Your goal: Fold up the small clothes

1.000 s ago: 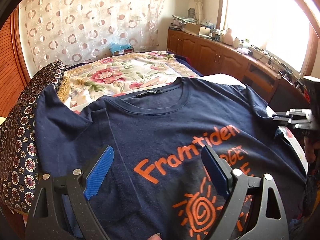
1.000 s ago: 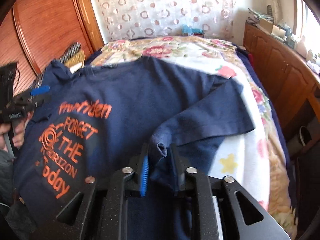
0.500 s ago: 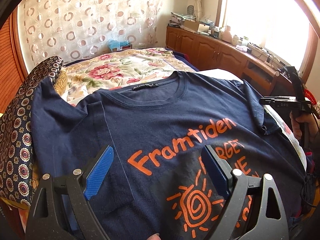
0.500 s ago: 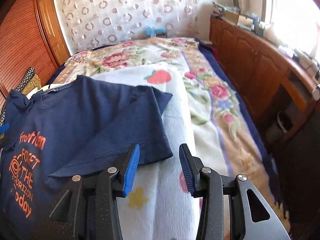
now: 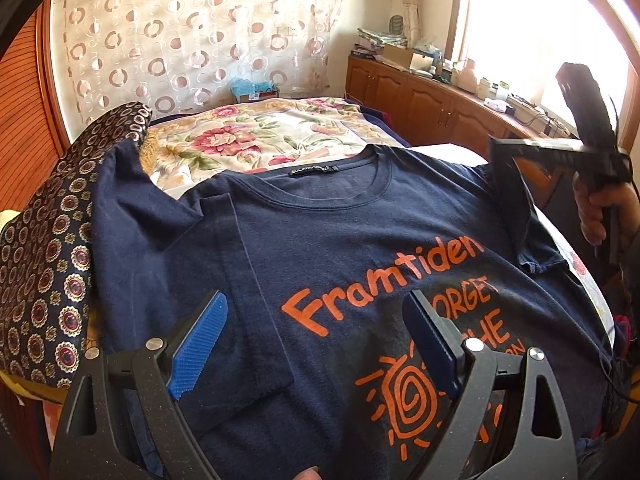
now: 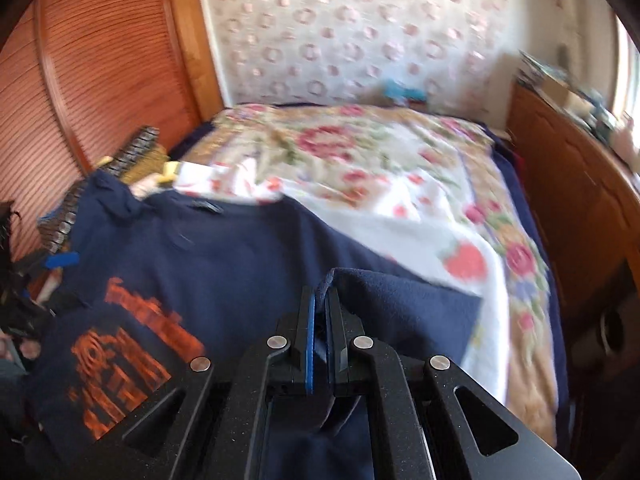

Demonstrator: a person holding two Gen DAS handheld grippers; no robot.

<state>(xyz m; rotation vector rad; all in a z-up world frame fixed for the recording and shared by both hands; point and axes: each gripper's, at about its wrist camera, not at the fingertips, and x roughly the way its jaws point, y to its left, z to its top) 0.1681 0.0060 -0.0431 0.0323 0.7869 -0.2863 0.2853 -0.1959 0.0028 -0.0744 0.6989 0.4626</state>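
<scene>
While the right gripper pinches a fold of the navy T-shirt w/ jaws closed, the left gripper hovers wide apart, holding nothing, above the shirt's near left part. Shirt lies front-up on the floral bed cover.

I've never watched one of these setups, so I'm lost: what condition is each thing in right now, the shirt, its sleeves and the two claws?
T-shirt: front up on the bed, print showing.
Left sleeve: folded in over the chest.
Right sleeve: edge pinched, lifted off the bedspread.
Left claw: open, holding nothing, above the shirt.
Right claw: shut on the right sleeve.
Bedspread: spread under the shirt.
</scene>
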